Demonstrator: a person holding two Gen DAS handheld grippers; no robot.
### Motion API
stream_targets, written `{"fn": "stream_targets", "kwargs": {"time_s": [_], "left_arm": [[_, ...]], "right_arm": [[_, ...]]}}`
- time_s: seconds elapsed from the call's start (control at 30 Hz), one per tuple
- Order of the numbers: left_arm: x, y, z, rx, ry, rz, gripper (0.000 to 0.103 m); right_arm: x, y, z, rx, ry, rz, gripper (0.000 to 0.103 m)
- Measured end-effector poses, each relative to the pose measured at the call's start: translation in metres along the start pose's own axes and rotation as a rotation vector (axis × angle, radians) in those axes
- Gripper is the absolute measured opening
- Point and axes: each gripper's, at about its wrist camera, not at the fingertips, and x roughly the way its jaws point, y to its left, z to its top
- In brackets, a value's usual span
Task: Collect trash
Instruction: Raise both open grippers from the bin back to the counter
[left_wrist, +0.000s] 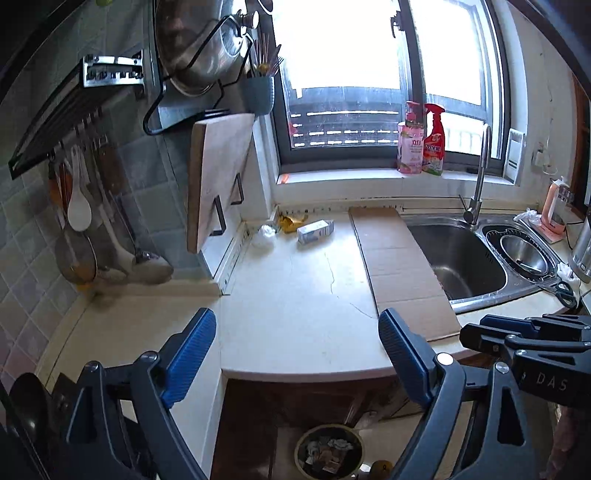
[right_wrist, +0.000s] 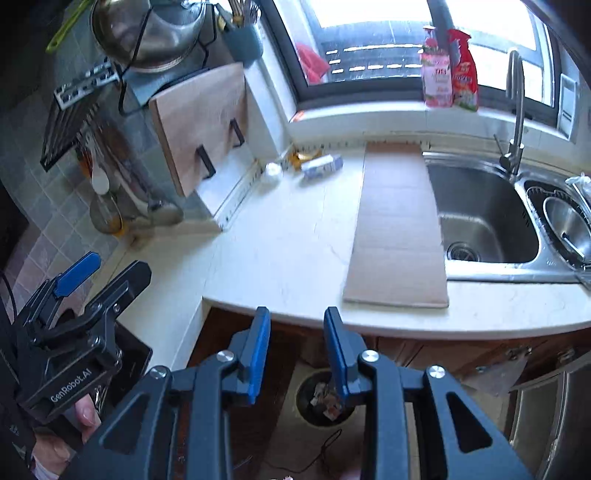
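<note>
Bin (left_wrist: 330, 453) on the floor already holds scraps. Left on the far counter (left_wrist: 295, 295) — peel (left_wrist: 291, 221), carton (left_wrist: 315, 231), tissue (left_wrist: 265, 236). Left gripper (left_wrist: 297, 354) gapes empty — right gripper (right_wrist: 297, 354) narrowly apart, empty.

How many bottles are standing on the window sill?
2: a pink bottle and a red spray bottle, side by side on the sill, above the sink.

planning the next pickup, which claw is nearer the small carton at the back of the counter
Left, slightly. The left claw hangs at the counter's front edge, in line with the carton. The right claw sits further right, over the bin.
</note>
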Motion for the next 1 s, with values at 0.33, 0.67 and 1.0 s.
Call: {"fn": "stream_targets", "kwargs": {"time_s": [0.33, 0.67, 1.0], "left_arm": [[0.057, -0.002, 0.049, 0.045, 0.004, 0.05, 0.093], [0.208, 0.008, 0.13, 0.02, 0.14, 0.179, 0.093], [0.392, 0.018, 0.163, 0.013, 0.314, 0.295, 0.093]], "right_arm": [[0.021, -0.025, 0.074, 0.027, -0.04, -0.022, 0.032], [0.113, -0.066, 0.2, 0.01, 0.038, 0.02, 0.036], [0.263, -0.11, 0.305, 0.056, 0.197, 0.102, 0.039]]}}
